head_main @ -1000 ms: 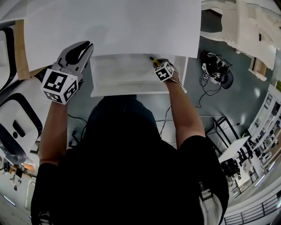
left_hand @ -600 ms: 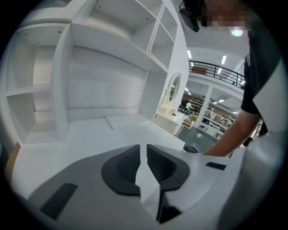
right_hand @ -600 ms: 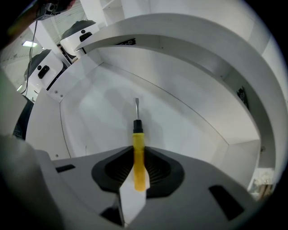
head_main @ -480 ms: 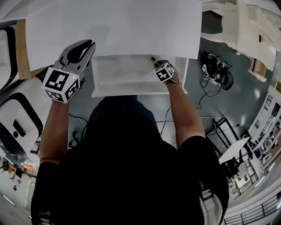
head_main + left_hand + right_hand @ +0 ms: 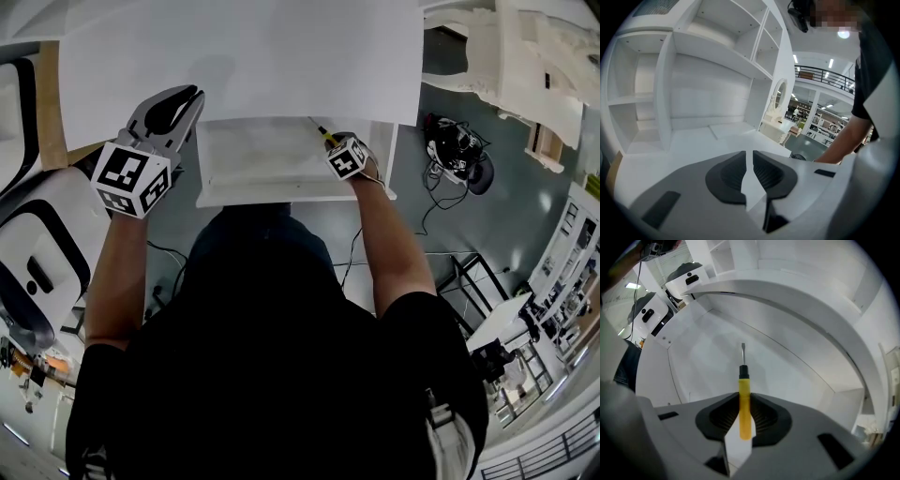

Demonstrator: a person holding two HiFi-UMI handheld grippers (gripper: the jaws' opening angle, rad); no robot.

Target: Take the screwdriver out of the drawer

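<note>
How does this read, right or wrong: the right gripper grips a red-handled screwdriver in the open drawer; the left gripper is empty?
Wrong on colour: it is yellow, as the right gripper view shows. The right gripper grips a yellow-handled screwdriver in the open drawer; the left gripper is empty.

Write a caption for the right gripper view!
Right gripper, jaws just closed on the yellow-handled screwdriver in the open white drawer.

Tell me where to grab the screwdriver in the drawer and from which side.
Grip the screwdriver by its thick yellow handle, from above: it lies flat in the open drawer, thin shaft pointing away. The right tool has just closed its jaws on that handle.
</note>
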